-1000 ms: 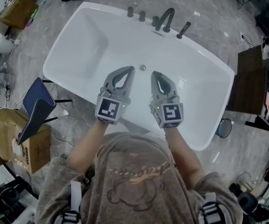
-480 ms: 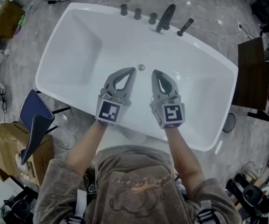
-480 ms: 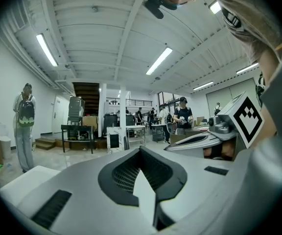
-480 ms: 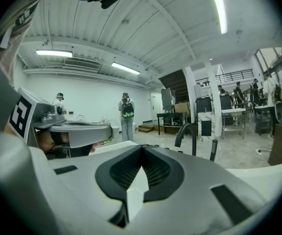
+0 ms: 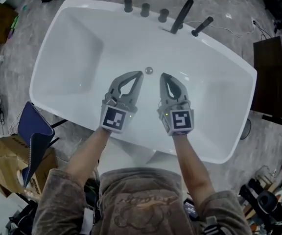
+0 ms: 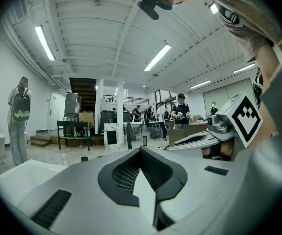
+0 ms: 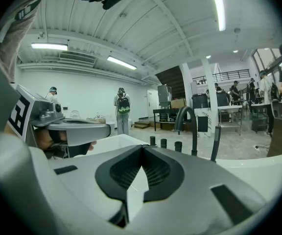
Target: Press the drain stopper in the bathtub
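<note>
A white bathtub fills the head view, seen from above. Its small round metal drain stopper sits on the tub floor near the middle. Both grippers hover over the tub side by side, held above the near rim and pointing toward the stopper. The left gripper is shut, its tip just left of the stopper in the picture. The right gripper is shut too, its tip just right of it. Neither holds anything. In the left gripper view and the right gripper view the jaws meet at the tip.
A black faucet, three black knobs and a hand shower line the far rim. Cardboard boxes and a dark blue folded item stand left of the tub. A dark wooden cabinet is at the right. People stand in the hall.
The head view has shifted, so the tub sits lower and more centred. Both grippers stay shut, side by side, with their tips flanking the stopper.
</note>
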